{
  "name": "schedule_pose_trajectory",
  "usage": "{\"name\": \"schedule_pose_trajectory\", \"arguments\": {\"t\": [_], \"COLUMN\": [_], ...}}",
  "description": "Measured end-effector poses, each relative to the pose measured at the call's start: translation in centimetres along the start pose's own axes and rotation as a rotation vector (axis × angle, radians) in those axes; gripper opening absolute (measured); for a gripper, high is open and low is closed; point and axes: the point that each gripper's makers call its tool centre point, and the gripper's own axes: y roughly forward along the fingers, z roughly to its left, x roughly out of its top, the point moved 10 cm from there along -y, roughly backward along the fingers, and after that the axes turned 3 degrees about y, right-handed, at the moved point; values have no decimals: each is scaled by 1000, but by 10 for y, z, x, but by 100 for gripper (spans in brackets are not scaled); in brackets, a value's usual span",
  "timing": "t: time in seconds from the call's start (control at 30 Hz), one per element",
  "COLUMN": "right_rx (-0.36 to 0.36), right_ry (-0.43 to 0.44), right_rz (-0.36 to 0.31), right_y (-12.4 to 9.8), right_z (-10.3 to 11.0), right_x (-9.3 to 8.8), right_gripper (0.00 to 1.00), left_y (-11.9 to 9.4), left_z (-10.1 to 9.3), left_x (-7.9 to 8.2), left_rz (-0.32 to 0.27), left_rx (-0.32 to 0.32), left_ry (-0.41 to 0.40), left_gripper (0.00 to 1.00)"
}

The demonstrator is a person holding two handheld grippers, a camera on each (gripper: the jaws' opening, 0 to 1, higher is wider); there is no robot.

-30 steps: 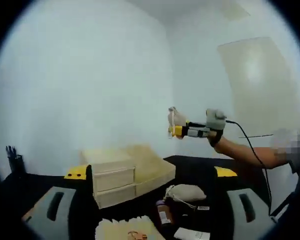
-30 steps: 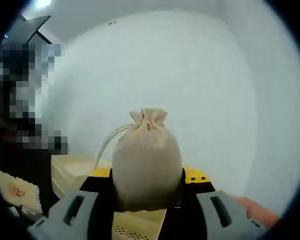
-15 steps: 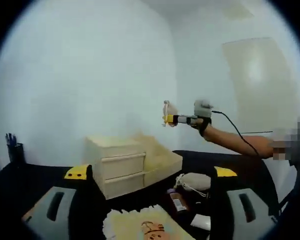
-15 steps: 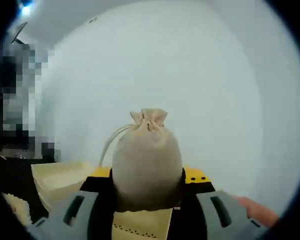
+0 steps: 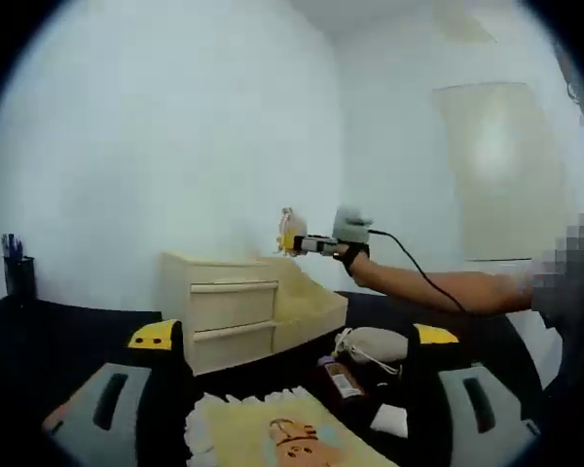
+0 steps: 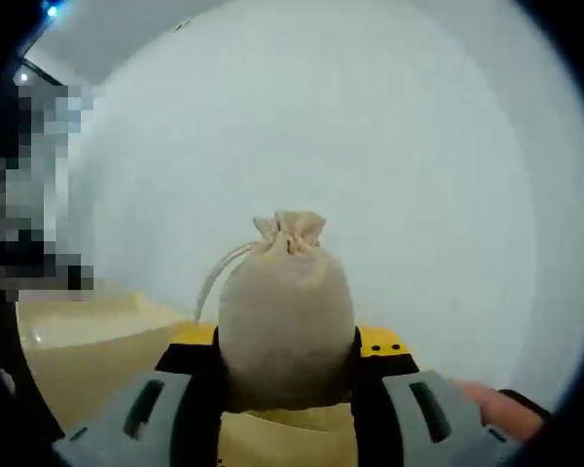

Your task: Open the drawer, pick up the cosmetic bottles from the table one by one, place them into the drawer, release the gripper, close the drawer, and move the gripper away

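Your right gripper (image 6: 286, 394) pinches a small drawstring pouch (image 6: 286, 311) and carries it above the open drawer (image 5: 307, 309) of the pale chest (image 5: 221, 306). Your left gripper (image 5: 287, 413) hangs spread over the bench (image 5: 68, 336), where another pouch (image 5: 375, 344) and a bottle (image 5: 339, 378) wait. Next, I judge, lower into the drawer, then let go.

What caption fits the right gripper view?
Right gripper shut on a beige drawstring pouch, held above the open drawer.
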Motion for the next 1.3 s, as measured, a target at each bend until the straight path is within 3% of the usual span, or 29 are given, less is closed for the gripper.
{"name": "schedule_pose_trajectory", "arguments": {"t": [0.4,0.67,0.87,1.03,1.3], "right_rx": [-89,-93,-94,-82,-42], "right_ry": [19,2,-99,-219,-209], "right_rz": [72,84,69,109,103], "right_y": [26,36,32,37,33], "right_z": [-10,-10,-5,-3,-3], "right_x": [-41,-55,-59,-65,-63], "right_gripper": [48,48,49,51,55], "left_y": [-2,-3,-3,-5,-6], "left_z": [-6,-12,-11,-11,-13], "left_x": [1,2,1,2,3], "left_rz": [-12,-24,-24,-29,-33], "left_rx": [-6,-10,-10,-9,-10], "left_ry": [19,23,22,17,21], "left_gripper": [90,88,88,87,85]}}
